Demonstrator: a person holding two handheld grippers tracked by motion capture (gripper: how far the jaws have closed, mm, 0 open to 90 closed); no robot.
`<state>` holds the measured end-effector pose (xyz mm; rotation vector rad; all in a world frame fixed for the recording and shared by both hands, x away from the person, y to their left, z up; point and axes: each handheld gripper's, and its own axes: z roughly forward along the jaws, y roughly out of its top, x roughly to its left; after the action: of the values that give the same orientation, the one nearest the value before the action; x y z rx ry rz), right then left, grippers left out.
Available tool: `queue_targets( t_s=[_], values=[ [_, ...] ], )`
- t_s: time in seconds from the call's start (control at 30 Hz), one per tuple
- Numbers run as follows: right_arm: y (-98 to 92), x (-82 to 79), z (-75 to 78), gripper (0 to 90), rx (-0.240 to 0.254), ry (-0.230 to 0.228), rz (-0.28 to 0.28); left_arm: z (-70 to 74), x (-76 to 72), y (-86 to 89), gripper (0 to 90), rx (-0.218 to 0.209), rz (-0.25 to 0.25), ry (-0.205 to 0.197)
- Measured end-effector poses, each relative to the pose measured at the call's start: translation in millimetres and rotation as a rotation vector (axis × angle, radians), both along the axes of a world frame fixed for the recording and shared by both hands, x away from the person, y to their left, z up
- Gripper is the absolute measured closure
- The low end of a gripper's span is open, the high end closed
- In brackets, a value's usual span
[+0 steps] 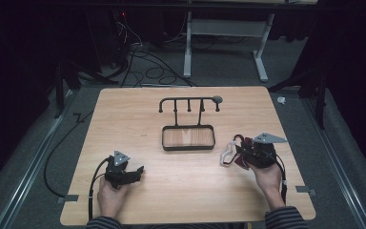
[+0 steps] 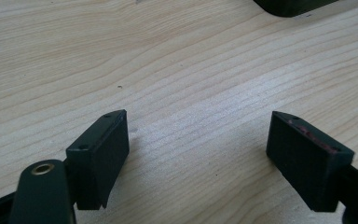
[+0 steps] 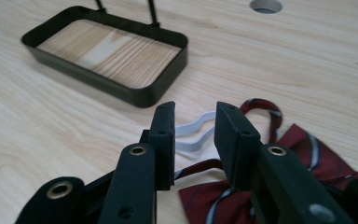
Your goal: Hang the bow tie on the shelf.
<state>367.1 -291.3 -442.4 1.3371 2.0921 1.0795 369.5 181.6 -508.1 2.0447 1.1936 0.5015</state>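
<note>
A dark red striped bow tie (image 3: pixel 317 158) with a white elastic strap (image 3: pixel 193 135) lies on the wooden table at the right (image 1: pixel 240 163). My right gripper (image 3: pixel 195 109) hovers just over it, jaws a small gap apart, with the white strap showing beyond the gap and nothing pinched. In the high view the right gripper (image 1: pixel 237 149) points left over the strap (image 1: pixel 226 157). My left gripper (image 1: pixel 139 170) rests low at the front left. Its jaws (image 2: pixel 199 116) stand wide apart over bare wood.
A black wire rack (image 1: pixel 189 101) with several hooks rises from a shallow black tray (image 1: pixel 188 149) at the table's middle; the tray (image 3: pixel 121 91) lies ahead-left of the right gripper. A grey cable hole (image 1: pixel 218 99) sits behind it. Cables cross the floor beyond the table.
</note>
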Motion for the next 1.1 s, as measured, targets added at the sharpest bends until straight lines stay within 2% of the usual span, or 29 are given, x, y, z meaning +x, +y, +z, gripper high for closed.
queue_targets(
  t_s=[0.17,0.37,0.77,0.87,1.1],
  values=[
    [-6.1,14.3,-2.3,72.4,0.001,0.002,-0.028,0.0,0.0,0.0,21.5,0.0,0.0,0.0],
    [-11.5,30.9,-8.2,72.9,0.012,0.03,-0.068,0.0,0.0,0.0,21.5,0.0,0.0,0.0],
    [-15.9,62.4,-4.0,72.8,-0.042,0.059,-0.103,0.0,0.0,0.0,21.5,0.0,0.0,0.0],
    [-17.4,68.0,-7.8,72.9,-0.034,0.07,-0.121,0.0,0.0,0.0,21.5,0.0,0.0,0.0],
    [-18.8,80.9,-23.8,73.1,-0.055,0.109,-0.142,0.0,0.0,0.0,21.5,0.0,0.0,0.0]
  ],
)
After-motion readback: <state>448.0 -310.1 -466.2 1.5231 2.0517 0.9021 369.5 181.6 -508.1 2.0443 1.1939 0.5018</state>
